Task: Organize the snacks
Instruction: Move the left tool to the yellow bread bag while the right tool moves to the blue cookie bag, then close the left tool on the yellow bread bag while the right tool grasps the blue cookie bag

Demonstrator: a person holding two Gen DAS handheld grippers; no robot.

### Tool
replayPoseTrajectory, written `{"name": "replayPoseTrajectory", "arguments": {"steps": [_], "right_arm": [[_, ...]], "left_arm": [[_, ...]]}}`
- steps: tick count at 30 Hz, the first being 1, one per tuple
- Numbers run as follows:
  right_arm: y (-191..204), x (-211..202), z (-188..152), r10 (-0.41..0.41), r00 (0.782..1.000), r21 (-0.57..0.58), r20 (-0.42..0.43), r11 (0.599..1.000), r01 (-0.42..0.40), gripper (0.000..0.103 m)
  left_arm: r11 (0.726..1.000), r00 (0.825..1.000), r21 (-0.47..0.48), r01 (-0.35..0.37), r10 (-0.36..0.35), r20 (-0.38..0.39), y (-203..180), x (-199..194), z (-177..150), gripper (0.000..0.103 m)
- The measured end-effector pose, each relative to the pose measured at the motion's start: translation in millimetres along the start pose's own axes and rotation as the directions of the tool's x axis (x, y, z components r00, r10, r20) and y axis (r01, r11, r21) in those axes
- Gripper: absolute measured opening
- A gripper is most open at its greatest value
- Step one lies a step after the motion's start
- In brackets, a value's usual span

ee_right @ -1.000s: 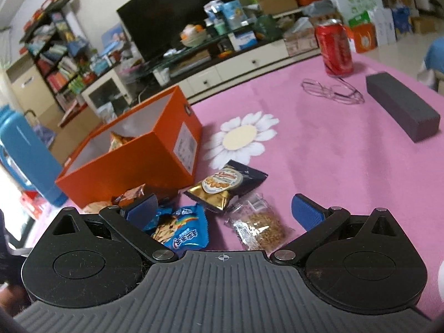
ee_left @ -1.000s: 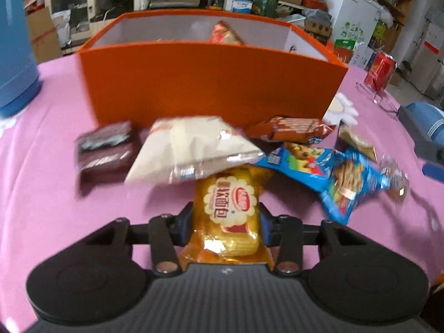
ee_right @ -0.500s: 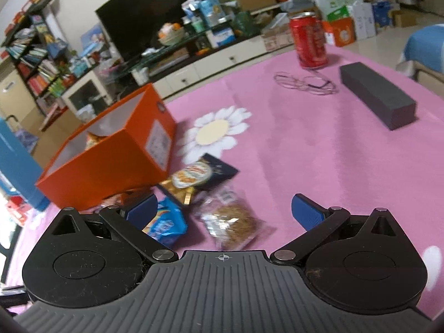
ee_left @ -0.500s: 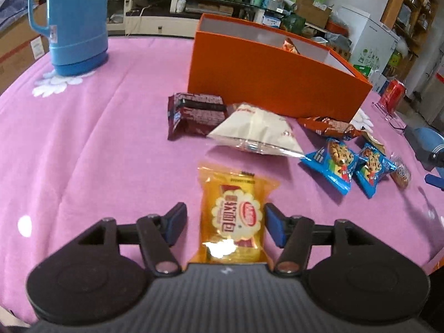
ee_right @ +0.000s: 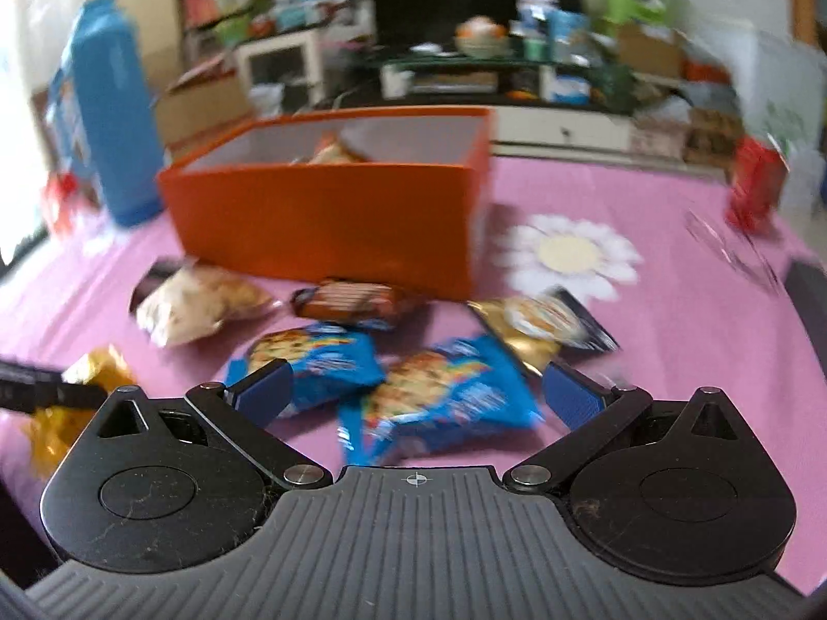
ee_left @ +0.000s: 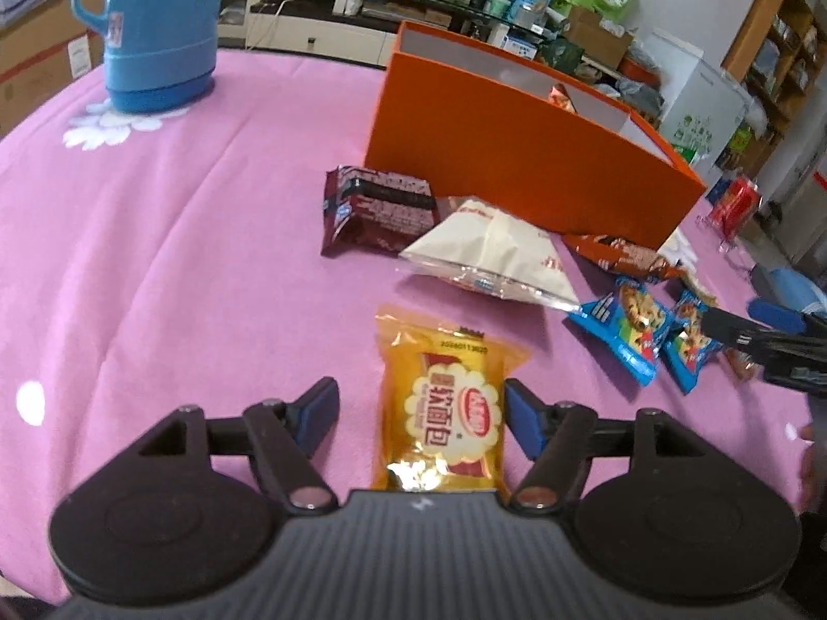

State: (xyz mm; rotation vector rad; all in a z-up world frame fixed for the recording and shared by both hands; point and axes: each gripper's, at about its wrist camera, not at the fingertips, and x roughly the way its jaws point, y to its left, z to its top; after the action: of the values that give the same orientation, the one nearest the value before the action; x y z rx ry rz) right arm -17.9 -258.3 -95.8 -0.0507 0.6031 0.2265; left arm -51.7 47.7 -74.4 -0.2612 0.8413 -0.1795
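Left gripper: the left gripper [ee_left: 421, 416] hangs low over the pink tablecloth [ee_left: 181, 258], its blue-padded fingers [ee_left: 320, 408] spread wide, released, on either side of a yellow plastic bread packet with a red-and-white label [ee_left: 447, 408]; neither pad is seen touching the wrapper.

Right gripper: the right gripper [ee_right: 416, 387] also stands spread and grips nothing, hovering above two blue foil cookie packets [ee_right: 439, 398], one between its fingers, the other at its 10 o'clock.

Nearby snacks: from the left wrist view, a white crinkled plastic snack bag [ee_left: 491, 253] lies at 12 o'clock of the yellow packet, with a dark maroon wrapped cake [ee_left: 380, 209] at 11 o'clock, touching the white bag's corner. An orange-brown wrapped bar [ee_left: 620, 256] sits at 1 o'clock, close against the box. In the right wrist view a gold-and-black foil packet [ee_right: 542, 328] lies at 1 o'clock of the cookie packets.

Container: a rectangular orange cardboard box [ee_left: 517, 165] stands open behind the scattered snacks, with at least one packet [ee_right: 331, 152] inside.

Background: a tall blue plastic thermos jug [ee_left: 150, 26] stands at the far left of the table; a red drink can [ee_right: 754, 186] stands at the far right, blurred.
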Motion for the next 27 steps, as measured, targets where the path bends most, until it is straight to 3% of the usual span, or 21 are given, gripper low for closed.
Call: {"name": "replayPoseTrajectory", "arguments": {"steps": [4, 8, 12, 15, 19, 27], "right_arm": [[26, 14, 18, -0.125, 0.992, -0.099, 0.031, 0.987, 0.128, 0.087], [42, 18, 32, 0.092, 0.995, -0.062, 0.037, 0.994, -0.089, 0.087], [61, 48, 28, 0.056, 0.995, -0.110, -0.081, 0.992, -0.065, 0.087], [61, 61, 20, 0.083, 0.984, -0.078, -0.157, 0.992, -0.096, 0.086], [61, 59, 5, 0.108, 0.978, -0.076, -0.180, 0.990, -0.123, 0.064], [67, 11, -34, 0.090, 0.983, -0.090, -0.160, 0.990, -0.105, 0.062]], "left_arm": [[1.000, 1.000, -0.013, 0.009, -0.009, 0.015, 3, -4, 2, 0.072], [0.999, 1.000, -0.031, 0.023, -0.023, 0.015, 7, -5, 3, 0.074], [0.999, 1.000, -0.023, 0.027, -0.026, 0.012, 8, -6, 2, 0.075], [1.000, 1.000, -0.010, 0.021, -0.021, 0.001, 6, -5, 1, 0.075], [1.000, 1.000, 0.016, 0.000, 0.000, 0.007, 3, -6, -1, 0.076], [0.995, 1.000, 0.103, 0.015, -0.013, -0.014, -7, -7, -8, 0.077]]}}
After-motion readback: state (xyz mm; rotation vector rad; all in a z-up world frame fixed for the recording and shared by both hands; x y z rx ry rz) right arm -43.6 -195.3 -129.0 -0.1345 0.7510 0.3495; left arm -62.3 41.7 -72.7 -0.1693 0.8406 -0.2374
